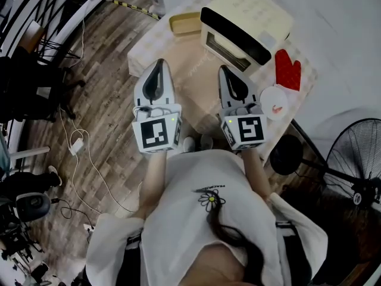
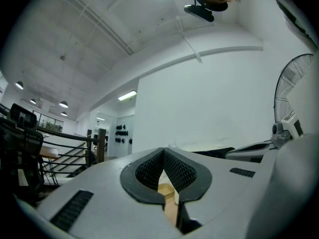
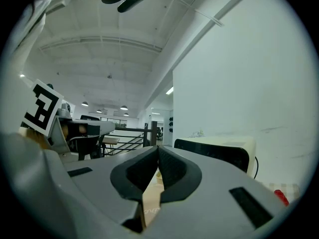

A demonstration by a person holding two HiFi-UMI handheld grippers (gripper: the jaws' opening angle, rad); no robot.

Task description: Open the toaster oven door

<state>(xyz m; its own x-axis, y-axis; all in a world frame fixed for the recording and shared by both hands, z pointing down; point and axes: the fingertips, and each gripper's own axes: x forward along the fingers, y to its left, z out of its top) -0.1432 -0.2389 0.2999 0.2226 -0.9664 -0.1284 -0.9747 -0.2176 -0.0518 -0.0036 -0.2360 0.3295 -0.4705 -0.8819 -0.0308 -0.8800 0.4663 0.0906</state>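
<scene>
My jaws are together on both sides with nothing between them. The left gripper has its ribbed pads meeting at the tips, and the right gripper is closed the same way.

I hold the two side by side in front of my chest, tips pointing away from me and the marker cubes nearest my body. My bare forearms run straight back from them into white sleeves. Both hang over the near edge of the table and touch nothing.

The toaster oven sits at the far side of the table, just beyond my right gripper's tips and well apart from the left. Its door faces me under a dark handle — it looks shut against the front.

A yellow tray lies just left of the oven. To its right lies a red oven mitt, with a white plate nearer me — level with my right gripper. A fan stands on the floor, off to the right.
</scene>
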